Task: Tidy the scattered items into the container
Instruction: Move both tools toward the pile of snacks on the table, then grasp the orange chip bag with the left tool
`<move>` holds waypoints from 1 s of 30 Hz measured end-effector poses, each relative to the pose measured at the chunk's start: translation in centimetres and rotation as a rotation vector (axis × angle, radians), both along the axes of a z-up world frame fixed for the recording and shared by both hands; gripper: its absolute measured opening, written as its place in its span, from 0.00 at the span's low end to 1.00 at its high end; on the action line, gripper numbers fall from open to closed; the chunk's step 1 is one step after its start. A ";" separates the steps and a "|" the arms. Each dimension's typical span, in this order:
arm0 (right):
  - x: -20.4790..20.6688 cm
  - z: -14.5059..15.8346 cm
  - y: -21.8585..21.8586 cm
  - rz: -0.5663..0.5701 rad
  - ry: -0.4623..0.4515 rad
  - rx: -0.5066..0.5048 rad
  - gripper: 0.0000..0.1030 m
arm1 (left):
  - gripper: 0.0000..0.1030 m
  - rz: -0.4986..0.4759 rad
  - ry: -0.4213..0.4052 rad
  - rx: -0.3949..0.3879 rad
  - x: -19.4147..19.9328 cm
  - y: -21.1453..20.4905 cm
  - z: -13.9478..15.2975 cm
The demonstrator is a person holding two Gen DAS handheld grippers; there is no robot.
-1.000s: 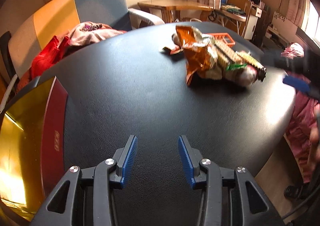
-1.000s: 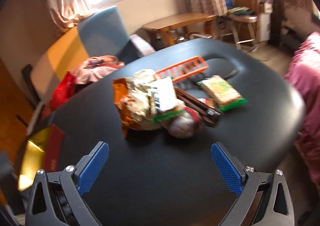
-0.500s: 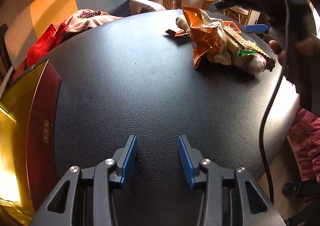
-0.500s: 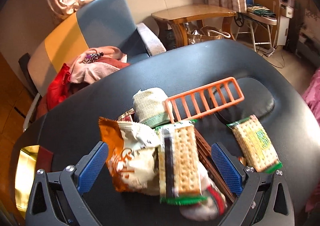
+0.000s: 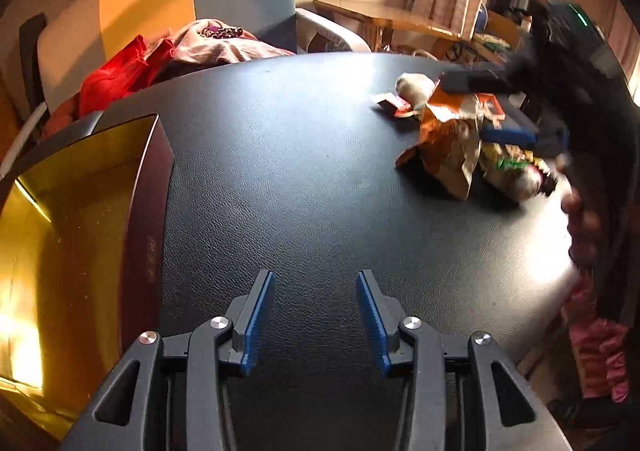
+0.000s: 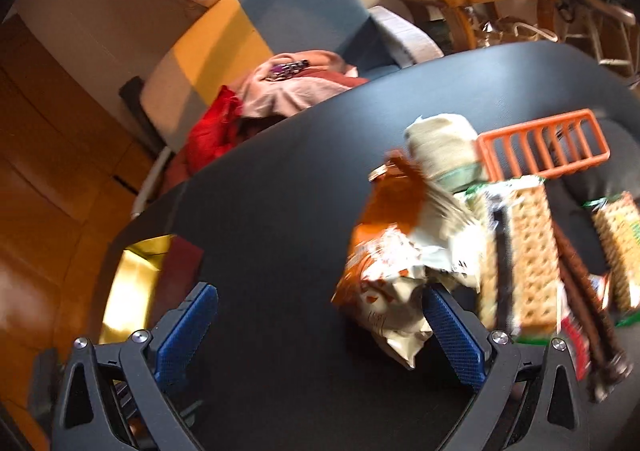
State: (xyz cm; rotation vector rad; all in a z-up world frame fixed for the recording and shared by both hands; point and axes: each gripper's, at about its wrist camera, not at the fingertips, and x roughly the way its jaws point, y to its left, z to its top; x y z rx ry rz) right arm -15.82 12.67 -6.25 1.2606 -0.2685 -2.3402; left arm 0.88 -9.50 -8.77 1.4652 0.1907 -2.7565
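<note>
Left wrist view: the left gripper (image 5: 315,313) hangs over a black table (image 5: 280,179) with a pebbled, leather-like grain, its ribbed blue pads (image 5: 256,325) set a moderate gap apart with nothing between them. At 9 o'clock sits the container (image 5: 80,219), a box with a glossy gold lining and a dark red wall; its near end is cut off by the frame edge. At 2 o'clock lies the snack pile (image 5: 460,147), led by a crinkled orange-and-white foil bag, and the right gripper (image 5: 516,107) reaches over it as a dark motion-blurred mass, so its fingers are hard to read here. Right wrist view: the right gripper (image 6: 320,331) shows its jaws spread wide and empty, the cross-hatched blue pad (image 6: 452,335) at 4 o'clock lying just beside the crinkled bag (image 6: 384,283); whether they touch is unclear through the blur. Around the bag lie a flat cracker pack (image 6: 528,251) with a dimpled grid surface, a second cracker pack (image 6: 618,247) cut off at 3 o'clock, a rounded pale bundle (image 6: 440,143), and a slatted orange plastic rack (image 6: 544,147). The gold box (image 6: 132,291) appears at 8 o'clock, well apart from the pile. Beyond the table, a rumpled red and pink cloth heap (image 6: 280,95) lies on a blue chair (image 6: 304,7).
</note>
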 end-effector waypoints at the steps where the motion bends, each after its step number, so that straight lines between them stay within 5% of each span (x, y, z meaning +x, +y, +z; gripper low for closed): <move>1: 0.4 0.1 0.2 0.002 0.002 -0.006 1.00 | 0.42 0.000 0.006 0.019 0.0 -0.4 0.3; 8: 2.2 0.8 2.2 -0.001 0.012 -0.039 1.00 | 0.42 -0.028 0.034 -0.015 -0.2 0.1 1.4; 15: -4.6 -1.2 5.0 -0.120 -0.066 -0.026 1.00 | 0.42 -0.052 0.032 -0.019 -0.7 1.0 1.8; 19: -5.0 -3.0 3.2 0.008 -0.168 -0.089 1.00 | 0.42 -0.056 0.031 -0.013 -0.7 1.0 1.9; 25: 0.5 -3.9 2.8 0.210 -0.231 -0.243 1.00 | 0.42 -0.060 0.032 -0.006 -0.8 0.6 1.9; 30: 0.9 -2.5 7.0 0.046 -0.163 -0.277 1.00 | 0.42 -0.082 0.075 -0.006 -1.4 1.0 3.3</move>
